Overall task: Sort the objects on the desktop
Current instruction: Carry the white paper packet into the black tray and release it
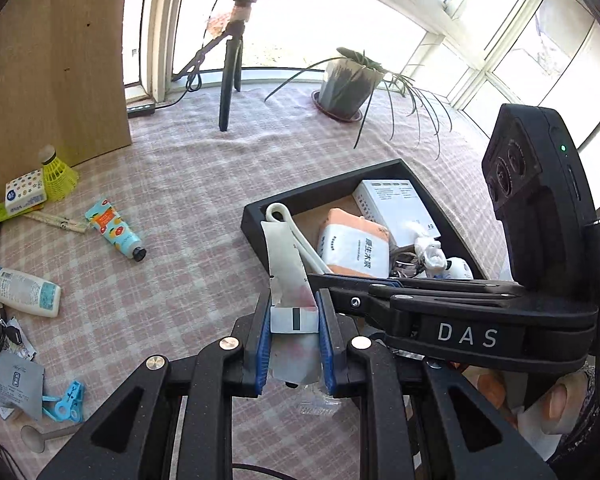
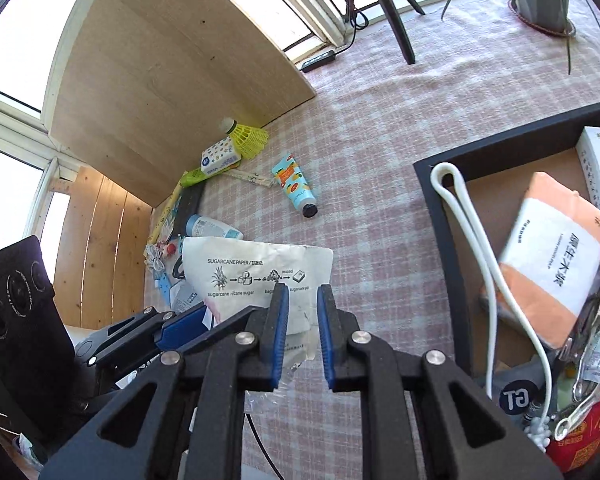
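My left hand-held gripper is pinching a white pouch reading "SUGARCANE PAPER"; my right hand-held gripper, at three o'clock, is standing narrow, gripping nothing.

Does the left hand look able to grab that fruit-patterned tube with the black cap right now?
Probably not yet. Its fingers are clamped on a white paper pouch. The fruit-patterned tube itself lies unobstructed on the checked cloth, so dropping the pouch first should free it.

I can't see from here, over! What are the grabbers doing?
Left gripper shut on white paper packet. Right gripper beside it, grip unclear. Black tray ahead, path clear.
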Action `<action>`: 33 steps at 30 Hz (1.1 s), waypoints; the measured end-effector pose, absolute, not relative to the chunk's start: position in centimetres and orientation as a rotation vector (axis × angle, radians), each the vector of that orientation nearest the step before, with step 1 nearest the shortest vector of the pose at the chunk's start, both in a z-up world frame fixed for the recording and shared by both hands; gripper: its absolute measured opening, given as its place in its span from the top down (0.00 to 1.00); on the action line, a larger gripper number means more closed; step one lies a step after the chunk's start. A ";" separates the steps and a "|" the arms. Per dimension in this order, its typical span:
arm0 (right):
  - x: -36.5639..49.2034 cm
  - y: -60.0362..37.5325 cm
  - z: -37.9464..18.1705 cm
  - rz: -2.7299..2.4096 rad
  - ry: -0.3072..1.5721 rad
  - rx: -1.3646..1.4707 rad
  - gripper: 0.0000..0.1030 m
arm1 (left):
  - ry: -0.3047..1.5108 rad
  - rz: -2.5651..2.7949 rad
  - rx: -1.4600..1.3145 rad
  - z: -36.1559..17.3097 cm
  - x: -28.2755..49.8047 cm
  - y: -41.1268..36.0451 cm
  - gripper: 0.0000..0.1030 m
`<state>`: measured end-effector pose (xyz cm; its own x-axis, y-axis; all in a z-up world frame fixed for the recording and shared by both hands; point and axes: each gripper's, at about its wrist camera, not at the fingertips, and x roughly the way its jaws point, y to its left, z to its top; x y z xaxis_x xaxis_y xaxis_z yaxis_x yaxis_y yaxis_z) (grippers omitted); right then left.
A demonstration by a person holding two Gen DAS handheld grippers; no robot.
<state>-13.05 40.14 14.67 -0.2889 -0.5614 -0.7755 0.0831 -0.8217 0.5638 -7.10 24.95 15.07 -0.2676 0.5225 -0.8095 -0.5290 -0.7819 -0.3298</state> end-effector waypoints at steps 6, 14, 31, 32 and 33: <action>-9.6 49.2 15.5 -2.296 -0.688 1.560 0.84 | 0.066 1.953 -1.269 15.7 -3.9 33.2 0.81; -5.9 58.8 16.7 -2.452 -0.766 1.576 0.84 | 0.112 1.810 -1.220 16.4 -0.4 41.8 0.81; -4.3 62.3 15.9 -2.503 -0.745 1.586 0.63 | 0.071 1.963 -1.354 14.1 -2.3 38.0 0.63; -4.5 61.4 15.8 -2.486 -0.718 1.589 0.63 | 0.057 1.981 -1.368 13.9 -2.5 36.8 0.63; -4.7 60.5 15.7 -2.471 -0.688 1.590 0.63 | 0.049 2.003 -1.381 13.7 -2.8 35.6 0.63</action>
